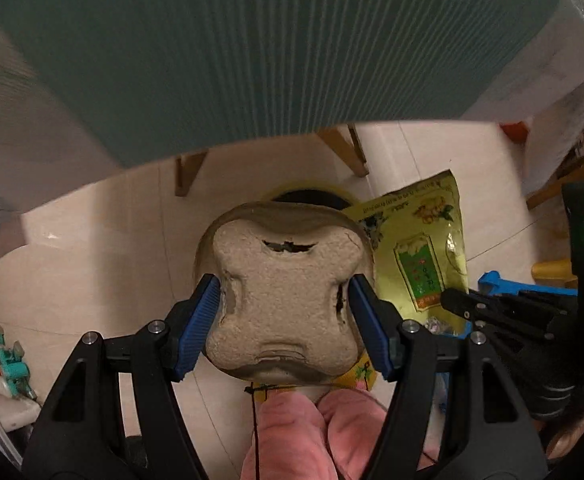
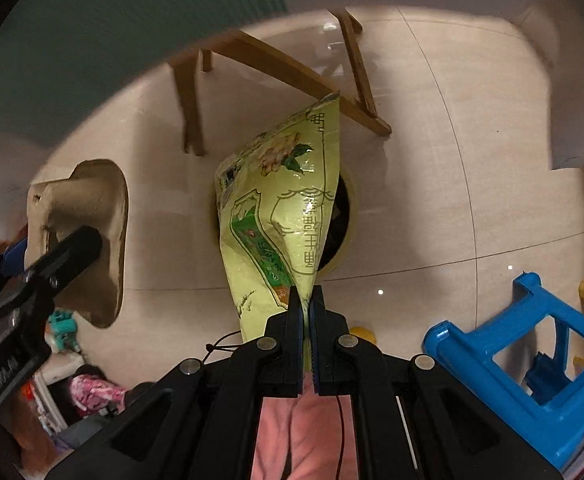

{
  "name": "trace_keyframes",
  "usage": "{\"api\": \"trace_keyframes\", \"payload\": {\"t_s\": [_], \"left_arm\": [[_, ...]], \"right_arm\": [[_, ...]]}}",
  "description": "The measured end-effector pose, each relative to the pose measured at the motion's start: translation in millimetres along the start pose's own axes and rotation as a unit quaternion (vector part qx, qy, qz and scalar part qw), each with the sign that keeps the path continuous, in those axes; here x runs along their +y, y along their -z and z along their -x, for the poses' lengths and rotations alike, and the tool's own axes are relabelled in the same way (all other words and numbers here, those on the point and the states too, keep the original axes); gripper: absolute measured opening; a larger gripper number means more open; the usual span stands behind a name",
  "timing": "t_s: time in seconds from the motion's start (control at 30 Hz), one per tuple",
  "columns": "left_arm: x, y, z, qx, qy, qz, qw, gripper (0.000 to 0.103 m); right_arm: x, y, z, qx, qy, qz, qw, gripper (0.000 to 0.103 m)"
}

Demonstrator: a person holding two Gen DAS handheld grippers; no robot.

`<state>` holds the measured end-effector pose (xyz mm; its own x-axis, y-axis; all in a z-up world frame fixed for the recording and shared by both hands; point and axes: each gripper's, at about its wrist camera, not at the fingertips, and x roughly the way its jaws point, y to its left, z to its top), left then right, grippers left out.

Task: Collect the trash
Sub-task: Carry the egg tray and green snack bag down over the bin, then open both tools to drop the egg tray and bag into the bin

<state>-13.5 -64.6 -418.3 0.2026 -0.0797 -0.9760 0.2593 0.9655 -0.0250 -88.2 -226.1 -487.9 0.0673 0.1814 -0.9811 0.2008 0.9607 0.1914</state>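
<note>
Trash is gripped in both grippers: I am clamping a cardboard tray [image 1: 288,292] in my left gripper [image 1: 284,320] and pinching a green bag [image 2: 280,220] in my right gripper [image 2: 307,320], centre frame, above the bin [image 2: 345,216]; neither is dropped yet.

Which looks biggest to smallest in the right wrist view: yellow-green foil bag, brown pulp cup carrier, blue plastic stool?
1. yellow-green foil bag
2/3. blue plastic stool and brown pulp cup carrier: look alike; fisheye and nearness make it unsure.

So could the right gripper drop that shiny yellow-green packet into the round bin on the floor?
Probably yes. The right gripper, shut on the yellow-green packet, hangs right above the round bin, with nothing between; only the left gripper's cardboard tray hovers alongside.
</note>
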Motion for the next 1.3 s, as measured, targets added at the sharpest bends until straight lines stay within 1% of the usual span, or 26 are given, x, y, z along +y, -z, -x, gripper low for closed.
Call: {"api": "trace_keyframes", "payload": {"t_s": [0.07,0.13,0.17,0.27,0.33,0.37,0.4,0.43,0.47,0.5,0.6,0.8,1.0,1.17,1.3], "left_arm": [[-1,1,-26,0.008,0.003,-0.001,1.0000,0.064],[1,2,-45,0.015,0.012,0.004,0.9998,0.064],[1,2,-51,0.018,0.015,0.006,0.9997,0.064],[6,1,-78,0.047,0.026,0.018,0.9984,0.065],[10,-4,-87,0.055,0.028,0.023,0.9978,0.065],[11,-4,-91,0.056,0.022,0.024,0.9979,0.065],[12,-6,-95,0.058,0.016,0.022,0.9979,0.067],[10,-6,-98,0.063,0.012,0.019,0.9978,0.071],[10,-6,-100,0.066,0.010,0.017,0.9977,0.073],[9,-7,-103,0.066,0.010,0.017,0.9976,0.074],[11,-11,-106,0.066,0.010,0.017,0.9976,0.074],[12,-17,-91,0.050,0.019,0.019,0.9984,0.074],[8,-27,-52,0.038,0.026,0.021,0.9987,0.074],[6,-33,-8,0.023,0.023,0.022,0.9992,0.074],[7,-40,38,0.011,0.030,0.029,0.9991,0.074]], "right_arm": [[-4,-3,-22,0.002,0.008,0.001,1.000,0.003],[-9,-8,-43,0.001,0.007,-0.004,1.000,0.003],[-6,-22,-50,0.001,0.006,-0.004,1.000,0.003],[-3,-34,-69,0.002,0.004,-0.004,1.000,0.005],[-4,-37,-78,0.002,0.002,-0.001,1.000,0.019],[-3,-43,-78,-0.002,0.002,0.001,1.000,0.022],[-2,-44,-78,-0.012,-0.001,0.001,1.000,0.031],[2,-46,-79,-0.016,-0.002,0.001,1.000,0.041],[4,-46,-80,-0.020,-0.004,0.001,1.000,0.044],[4,-45,-78,-0.026,-0.003,0.000,1.000,0.045],[5,-60,-80,-0.030,-0.005,-0.008,1.000,0.048],[0,-62,-73,-0.036,-0.009,-0.025,0.999,0.050],[-5,-57,-44,-0.037,-0.012,-0.038,0.999,0.050],[-5,-50,-3,-0.040,-0.014,-0.041,0.998,0.050],[0,-41,35,-0.044,-0.021,-0.046,0.998,0.050]]}}
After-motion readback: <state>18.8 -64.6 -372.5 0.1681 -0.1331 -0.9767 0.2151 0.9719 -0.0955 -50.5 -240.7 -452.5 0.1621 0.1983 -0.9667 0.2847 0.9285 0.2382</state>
